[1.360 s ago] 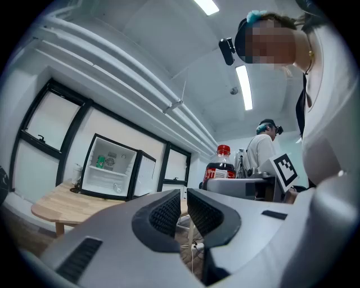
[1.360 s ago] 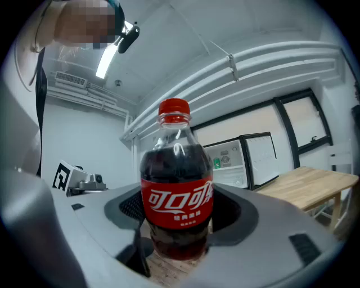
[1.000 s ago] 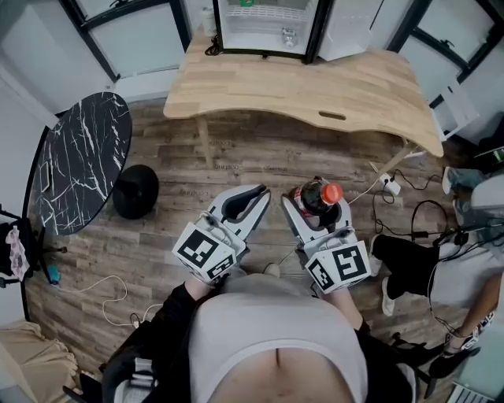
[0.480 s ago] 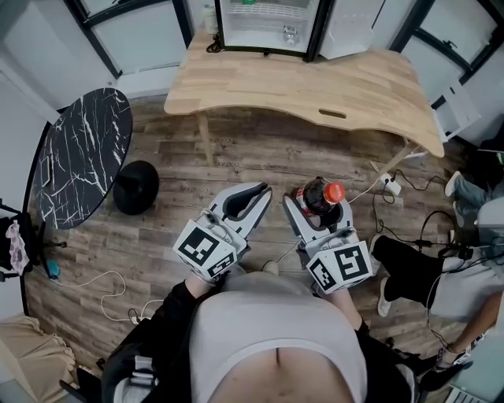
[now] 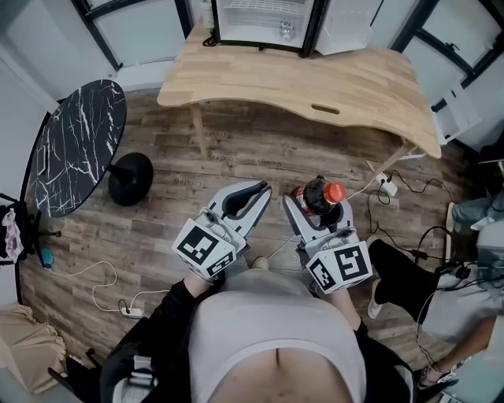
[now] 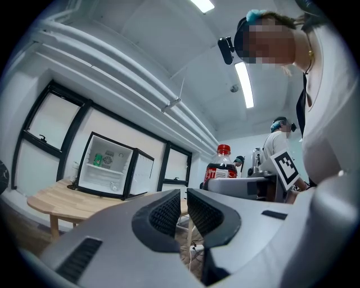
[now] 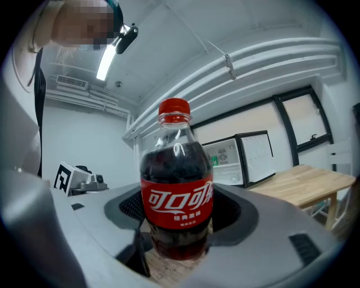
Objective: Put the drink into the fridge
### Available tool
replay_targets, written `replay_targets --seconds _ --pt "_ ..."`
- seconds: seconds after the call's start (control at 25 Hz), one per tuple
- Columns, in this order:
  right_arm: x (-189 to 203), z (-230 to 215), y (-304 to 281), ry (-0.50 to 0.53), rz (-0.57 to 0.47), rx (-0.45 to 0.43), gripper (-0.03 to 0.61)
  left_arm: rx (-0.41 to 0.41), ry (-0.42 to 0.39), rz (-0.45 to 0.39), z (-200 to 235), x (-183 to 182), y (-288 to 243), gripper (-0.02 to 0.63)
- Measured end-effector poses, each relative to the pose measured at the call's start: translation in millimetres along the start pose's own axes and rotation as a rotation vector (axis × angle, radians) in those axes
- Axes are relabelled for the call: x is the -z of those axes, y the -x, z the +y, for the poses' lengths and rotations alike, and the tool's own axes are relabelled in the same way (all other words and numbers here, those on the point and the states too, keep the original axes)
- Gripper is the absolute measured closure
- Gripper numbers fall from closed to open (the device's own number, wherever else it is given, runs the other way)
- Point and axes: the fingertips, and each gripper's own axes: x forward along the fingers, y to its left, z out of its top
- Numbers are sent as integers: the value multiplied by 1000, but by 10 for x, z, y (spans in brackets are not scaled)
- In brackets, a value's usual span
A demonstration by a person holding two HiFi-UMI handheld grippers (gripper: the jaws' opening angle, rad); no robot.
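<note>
A pale wooden desk (image 5: 354, 86) and seemingly marble round table (image 5: 79, 149) stand on plank flooring (image 5: 260, 157).

Grey two-jaw left claw (image 5: 250, 190) held low before the torso at 7 o'clock, tips aimed 1 o'clock, jaws almost together, nothing between. Grey right claw (image 5: 316, 201) alongside at 5 o'clock, aimed 11 o'clock, clamped on red-capped dark cola bottle (image 5: 321, 194).

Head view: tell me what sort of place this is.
Probably an office or lab room rather than a home. Black-framed glass partitions line the walls, an open mini fridge sits on a curved wooden desk, and a power strip with loose cables lies on the plank floor.
</note>
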Motion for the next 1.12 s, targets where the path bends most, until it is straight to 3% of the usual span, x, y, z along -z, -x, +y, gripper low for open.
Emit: replay_targets --seconds 0.36,0.72,1.12 --pt "58 -101 42 -22 3 -25 252 -28 -1 6 -60 64 -48 574" --pt "155 -297 -180 -41 25 0 252 21 24 16 203 142 -331 574" --pt "56 -681 -1084 -22 10 30 252 68 10 8 1070 -9 -851 573"
